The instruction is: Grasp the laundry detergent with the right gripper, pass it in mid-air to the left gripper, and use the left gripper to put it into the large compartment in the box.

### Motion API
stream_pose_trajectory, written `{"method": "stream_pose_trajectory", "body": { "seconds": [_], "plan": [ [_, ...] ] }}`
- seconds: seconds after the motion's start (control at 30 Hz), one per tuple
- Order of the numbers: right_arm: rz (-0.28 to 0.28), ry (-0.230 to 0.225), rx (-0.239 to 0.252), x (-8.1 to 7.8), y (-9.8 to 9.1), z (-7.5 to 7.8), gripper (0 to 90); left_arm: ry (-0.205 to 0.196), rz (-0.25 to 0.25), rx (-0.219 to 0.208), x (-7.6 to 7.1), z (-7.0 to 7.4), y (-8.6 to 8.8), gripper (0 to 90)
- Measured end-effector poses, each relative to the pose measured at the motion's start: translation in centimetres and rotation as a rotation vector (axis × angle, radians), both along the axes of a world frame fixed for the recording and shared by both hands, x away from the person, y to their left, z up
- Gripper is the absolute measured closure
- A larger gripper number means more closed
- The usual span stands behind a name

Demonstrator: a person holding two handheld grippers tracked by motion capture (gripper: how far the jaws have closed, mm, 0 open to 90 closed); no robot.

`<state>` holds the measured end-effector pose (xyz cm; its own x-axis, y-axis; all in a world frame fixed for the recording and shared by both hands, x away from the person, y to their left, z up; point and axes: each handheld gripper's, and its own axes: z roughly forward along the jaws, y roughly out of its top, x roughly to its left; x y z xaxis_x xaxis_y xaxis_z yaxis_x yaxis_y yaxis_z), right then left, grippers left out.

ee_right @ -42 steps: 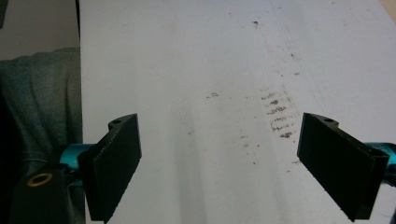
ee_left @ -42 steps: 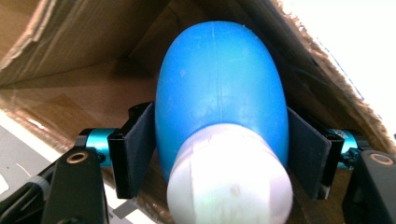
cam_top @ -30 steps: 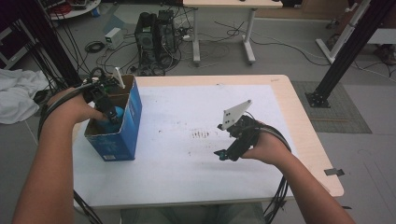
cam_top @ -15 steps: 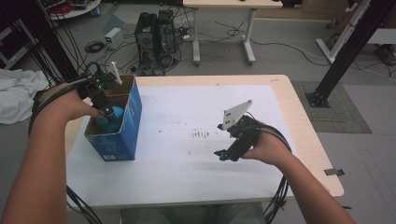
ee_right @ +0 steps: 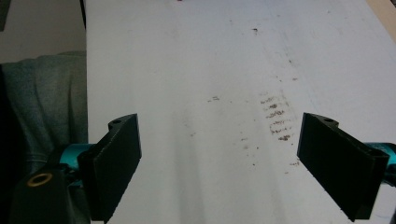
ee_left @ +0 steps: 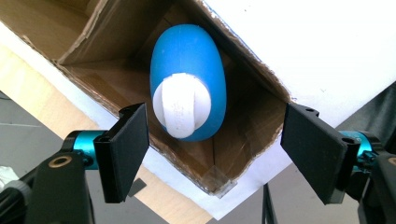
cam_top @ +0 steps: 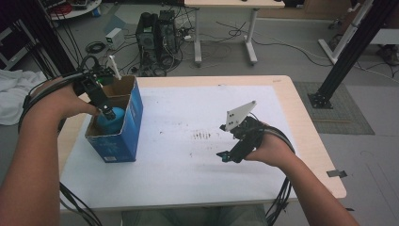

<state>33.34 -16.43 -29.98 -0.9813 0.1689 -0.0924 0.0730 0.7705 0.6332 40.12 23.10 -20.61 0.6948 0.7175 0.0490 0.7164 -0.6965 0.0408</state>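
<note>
One blue ball (ee_left: 188, 79) with a white patch lies in the one cardboard box (cam_top: 113, 125) at the bench's (cam_top: 179, 188) left edge. Left tongs (ee_left: 215, 149) above it, jaws apart and just been opening, nothing gripped. Right tongs (ee_right: 218, 168) wide open, empty, over the bench.

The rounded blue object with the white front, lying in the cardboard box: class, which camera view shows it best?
The left gripper view: the rounded blue object lies whole and close. The high view shows a sliver behind the left gripper.
</note>
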Motion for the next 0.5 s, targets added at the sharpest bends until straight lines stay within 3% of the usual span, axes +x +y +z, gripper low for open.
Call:
{"method": "stream_pose_trajectory", "body": {
  "seconds": [0.33,0.5],
  "plan": [
    [-0.018,0.013,-0.010,-0.3,-0.4,0.3,12.9,-0.015,-0.016,-0.007,-0.3,1.1,-0.4,19.4],
    [-0.016,0.003,-0.007,-0.3,-0.5,0.4,12.9,-0.006,-0.058,0.012,-0.5,1.5,-0.9,17.7]
  ]
}}
